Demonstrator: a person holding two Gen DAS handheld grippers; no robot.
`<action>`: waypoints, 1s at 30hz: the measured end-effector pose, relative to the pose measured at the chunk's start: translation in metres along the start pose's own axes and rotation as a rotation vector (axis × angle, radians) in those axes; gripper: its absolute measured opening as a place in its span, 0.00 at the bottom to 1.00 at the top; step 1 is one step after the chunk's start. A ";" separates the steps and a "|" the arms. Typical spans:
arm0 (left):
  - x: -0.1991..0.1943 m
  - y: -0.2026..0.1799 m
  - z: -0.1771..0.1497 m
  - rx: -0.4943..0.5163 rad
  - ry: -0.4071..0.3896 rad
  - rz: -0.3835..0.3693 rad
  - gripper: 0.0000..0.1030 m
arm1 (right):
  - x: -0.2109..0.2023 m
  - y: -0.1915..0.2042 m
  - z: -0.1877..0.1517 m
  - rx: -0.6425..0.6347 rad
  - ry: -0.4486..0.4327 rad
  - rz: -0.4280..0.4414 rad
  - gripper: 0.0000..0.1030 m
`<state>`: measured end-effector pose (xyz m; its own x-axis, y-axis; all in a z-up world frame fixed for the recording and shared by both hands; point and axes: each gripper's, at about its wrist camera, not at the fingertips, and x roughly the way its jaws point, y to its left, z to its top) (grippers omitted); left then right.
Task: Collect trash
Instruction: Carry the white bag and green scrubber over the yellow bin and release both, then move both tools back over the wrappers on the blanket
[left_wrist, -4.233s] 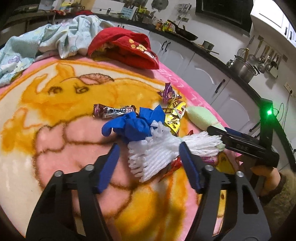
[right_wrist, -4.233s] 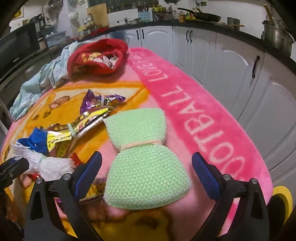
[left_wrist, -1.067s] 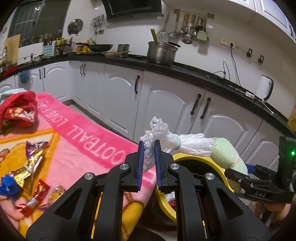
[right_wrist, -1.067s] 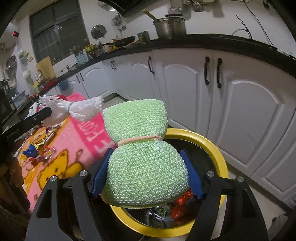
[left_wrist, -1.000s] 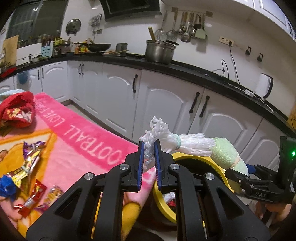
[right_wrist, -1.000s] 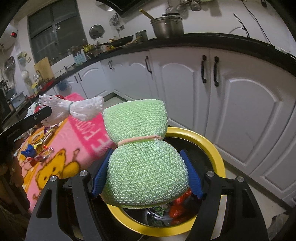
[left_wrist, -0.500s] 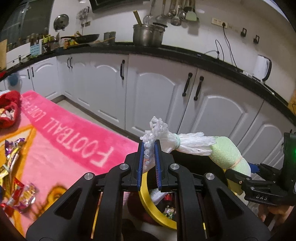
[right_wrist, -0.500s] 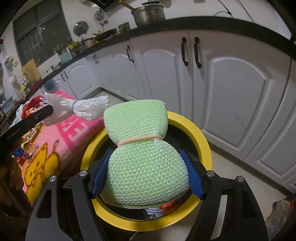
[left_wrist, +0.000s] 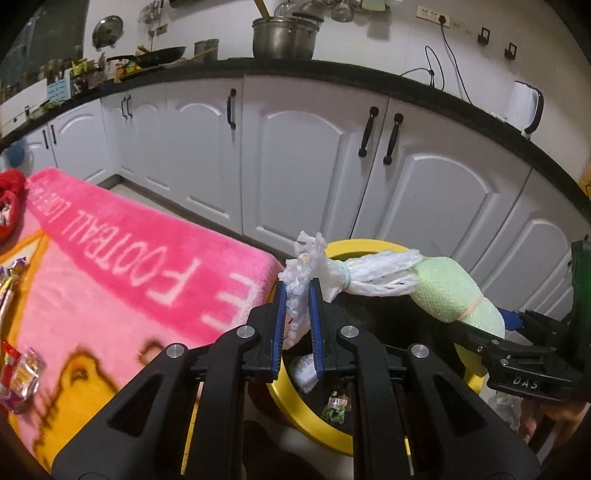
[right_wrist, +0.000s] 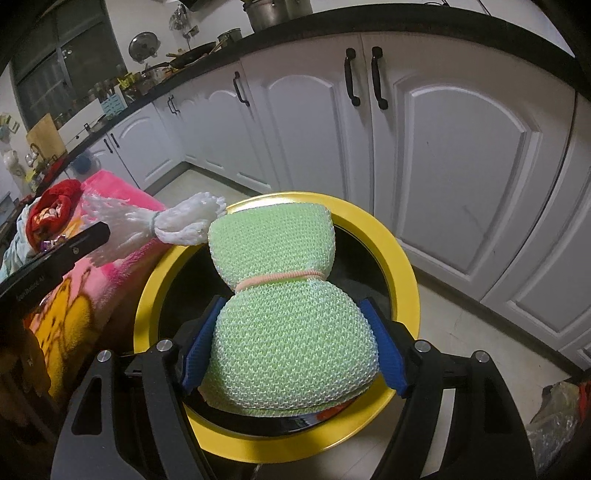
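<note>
Green foam net (right_wrist: 291, 343), pink-banded, waisted

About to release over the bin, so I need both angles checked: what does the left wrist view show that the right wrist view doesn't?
Only the left wrist view shows the left gripper pinching the white net, wrappers inside the bin, and a kettle.

Only the right wrist view shows the right gripper squeezing the green net above the bin's opening.

Both show the yellow-rimmed bin, both nets, the pink blanket and white cabinets.
</note>
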<state>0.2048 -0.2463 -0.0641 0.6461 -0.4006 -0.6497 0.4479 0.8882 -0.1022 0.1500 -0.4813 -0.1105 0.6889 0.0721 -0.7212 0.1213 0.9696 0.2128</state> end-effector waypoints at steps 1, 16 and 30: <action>0.001 -0.001 -0.001 0.000 0.005 -0.004 0.07 | 0.001 0.000 0.000 0.000 0.000 -0.003 0.71; -0.002 -0.003 -0.003 0.010 0.020 -0.041 0.46 | -0.002 -0.007 0.001 0.022 -0.020 -0.041 0.77; -0.053 0.035 0.007 -0.072 -0.061 0.029 0.89 | -0.032 0.012 0.015 -0.026 -0.116 -0.042 0.87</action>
<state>0.1908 -0.1957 -0.0278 0.6957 -0.3856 -0.6061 0.3845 0.9126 -0.1393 0.1401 -0.4753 -0.0747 0.7622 0.0056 -0.6473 0.1338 0.9770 0.1659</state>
